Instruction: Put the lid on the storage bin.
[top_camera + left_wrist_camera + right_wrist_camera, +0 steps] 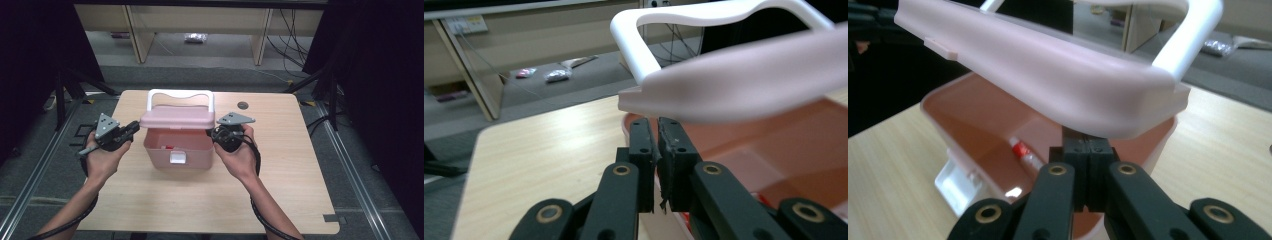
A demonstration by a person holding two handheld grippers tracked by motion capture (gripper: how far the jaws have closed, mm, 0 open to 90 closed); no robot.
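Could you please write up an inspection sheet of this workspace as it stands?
Surface: light wooden table, with a dark round grommet near the far edge.
Job's things: pink box with white front latch; its pink lid is raised partway, white handle upright; a small tube with red band lies inside.
Clutter: nothing seen on the table.
Grippers: left gripper jaws nearly together under the lid's left edge; right gripper jaws shut under the lid's right edge.
Cables: black cable trails along each forearm; loose wires on the floor behind.
Surroundings: grey floor, wooden furniture legs, plastic packets on the floor, black curtains at the sides.
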